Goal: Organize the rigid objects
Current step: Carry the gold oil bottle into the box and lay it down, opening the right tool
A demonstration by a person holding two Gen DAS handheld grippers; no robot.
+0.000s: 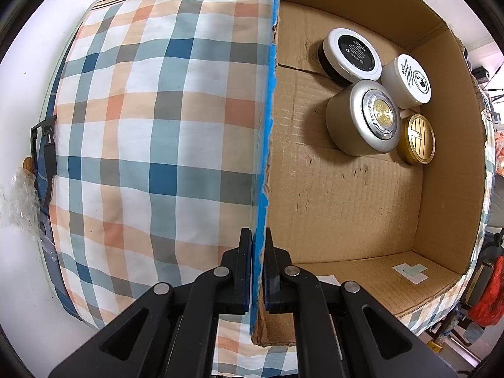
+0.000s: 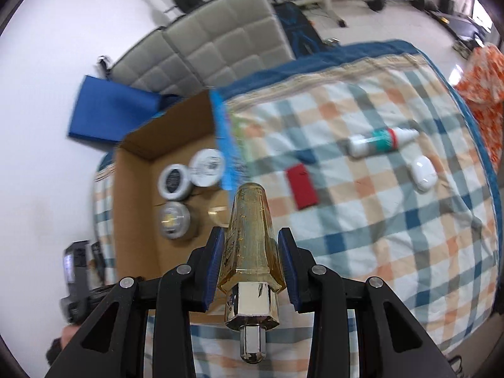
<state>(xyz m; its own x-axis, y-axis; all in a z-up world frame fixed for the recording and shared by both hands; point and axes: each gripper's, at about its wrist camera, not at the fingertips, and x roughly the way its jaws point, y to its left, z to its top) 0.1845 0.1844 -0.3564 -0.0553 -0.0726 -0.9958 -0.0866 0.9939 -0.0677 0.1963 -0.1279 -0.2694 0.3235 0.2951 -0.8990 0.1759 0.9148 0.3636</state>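
My left tool [image 1: 259, 249] pinches the cardboard box [image 1: 346, 189] wall. My right tool [image 2: 250, 252] clamps an amber bottle [image 2: 250, 236]. Jar [image 1: 406, 80] labels ahead: print unreadable.

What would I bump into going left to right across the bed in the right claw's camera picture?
Cardboard box with jars → amber bottle in the right claw → red flat thing → white and green tube → white case.

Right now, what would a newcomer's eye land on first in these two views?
The amber bottle clamped in the right hand-held gripper, dead centre of its view. Then the cardboard box on the plaid bedspread, four round jars clustered inside, its blue-edged wall pinched by the left hand-held gripper.
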